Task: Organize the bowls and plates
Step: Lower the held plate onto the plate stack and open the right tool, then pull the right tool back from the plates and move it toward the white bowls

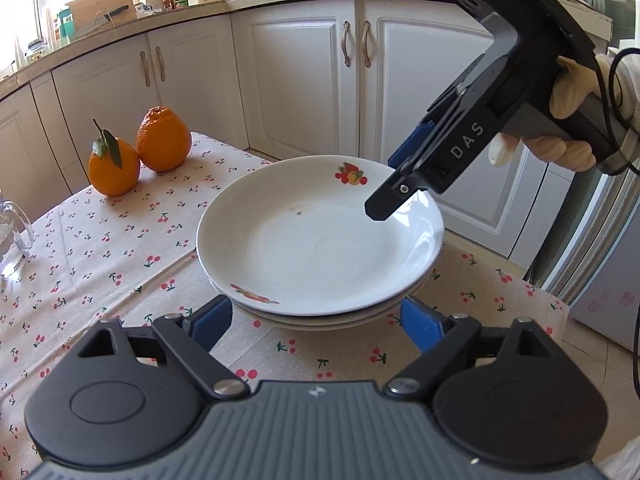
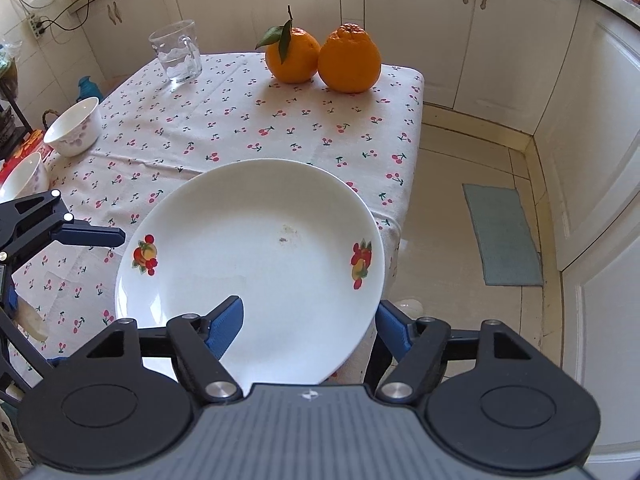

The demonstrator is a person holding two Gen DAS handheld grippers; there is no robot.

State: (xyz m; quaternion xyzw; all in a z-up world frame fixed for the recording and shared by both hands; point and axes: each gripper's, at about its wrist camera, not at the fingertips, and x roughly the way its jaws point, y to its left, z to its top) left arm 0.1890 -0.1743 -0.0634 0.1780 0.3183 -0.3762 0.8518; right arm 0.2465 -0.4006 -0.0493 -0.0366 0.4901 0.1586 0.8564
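White fruit-printed ceramic plate point(image 1: 320, 236) seated on top of the plate stack point(image 1: 332, 322) on cherry-print tablecloth point(image 1: 100, 264). Right gripper point(image 2: 310, 320) open, pads straddling the rim without pressing; left gripper point(image 1: 316, 320) open, flanking the stack. Advisable to withdraw straight back without nudging the rim.

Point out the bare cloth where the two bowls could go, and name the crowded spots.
The widest free patch is the middle of the tablecloth, bordered by the glass mug, the two oranges, the bowls and the plate stack. It is crowded at the stack, where the left gripper and right gripper flank it.
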